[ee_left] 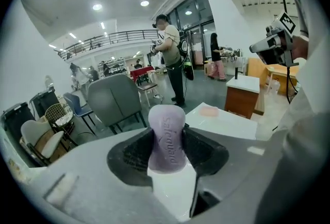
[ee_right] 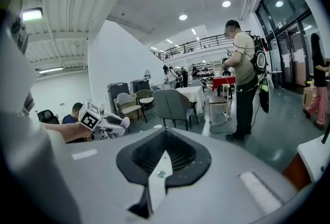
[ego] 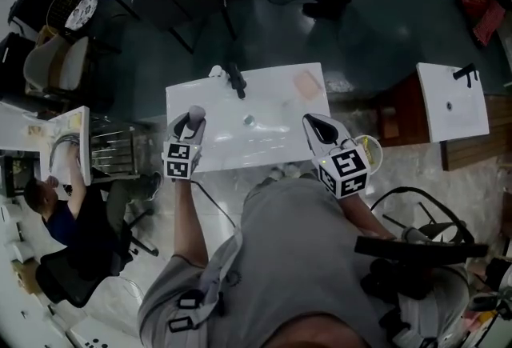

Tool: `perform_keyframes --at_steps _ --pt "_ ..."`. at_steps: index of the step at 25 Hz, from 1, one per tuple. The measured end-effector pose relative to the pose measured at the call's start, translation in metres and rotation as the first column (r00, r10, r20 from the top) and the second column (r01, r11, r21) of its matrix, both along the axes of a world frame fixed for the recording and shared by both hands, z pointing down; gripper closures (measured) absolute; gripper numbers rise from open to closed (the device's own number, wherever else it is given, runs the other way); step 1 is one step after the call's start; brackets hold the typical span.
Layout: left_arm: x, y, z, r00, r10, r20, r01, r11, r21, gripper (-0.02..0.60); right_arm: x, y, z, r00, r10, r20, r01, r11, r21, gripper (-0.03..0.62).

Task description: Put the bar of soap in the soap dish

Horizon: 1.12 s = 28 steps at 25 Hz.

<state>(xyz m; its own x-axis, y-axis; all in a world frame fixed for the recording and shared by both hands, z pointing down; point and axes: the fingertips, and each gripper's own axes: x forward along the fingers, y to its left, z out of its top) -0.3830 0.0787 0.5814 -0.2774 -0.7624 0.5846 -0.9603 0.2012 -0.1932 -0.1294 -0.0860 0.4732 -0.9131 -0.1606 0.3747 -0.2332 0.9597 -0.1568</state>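
The soap point(ee_left: 166, 138) is clamped between the jaws of the left gripper point(ego: 190, 121), with its far half standing out past the tips. It is held in the air over the left edge of the table point(ego: 272, 148). The jaws of the right gripper point(ee_right: 165, 138) are drawn together at the tips with nothing between them, over the right edge. What is taken for the dish point(ego: 306, 85), a flat pink piece, lies near the far right corner, well apart from the soap.

Only part of the smooth bar is gripped, so it could be twisted or squeezed out by a sharp swing across the table. If it is released high or off centre, it could skid off the dish toward the drain point(ego: 249, 120). The tap point(ego: 236, 81) at the far edge could be struck on the way.

The dish's rim and depth cannot be made out. The table's near edge is covered by the person's body.
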Motion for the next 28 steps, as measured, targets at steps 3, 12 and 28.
perform_keyframes --at_steps 3,12,28 --pt "-0.001 0.003 -0.002 1.000 -0.014 -0.001 0.014 1.000 0.004 0.407 0.000 -0.001 -0.001 1.000 -0.007 -0.007 0.007 1.000 0.004 0.591" --pt "0.015 -0.006 -0.015 0.990 0.130 0.062 -0.128 0.991 -0.047 0.408 0.004 -0.003 0.002 1.000 0.008 -0.007 -0.008 1.000 0.004 0.591" --pt "0.076 -0.053 -0.019 0.759 0.642 0.108 -0.585 0.745 -0.320 0.408 0.068 -0.038 0.015 0.977 0.213 -0.026 -0.214 0.977 -0.018 0.591"
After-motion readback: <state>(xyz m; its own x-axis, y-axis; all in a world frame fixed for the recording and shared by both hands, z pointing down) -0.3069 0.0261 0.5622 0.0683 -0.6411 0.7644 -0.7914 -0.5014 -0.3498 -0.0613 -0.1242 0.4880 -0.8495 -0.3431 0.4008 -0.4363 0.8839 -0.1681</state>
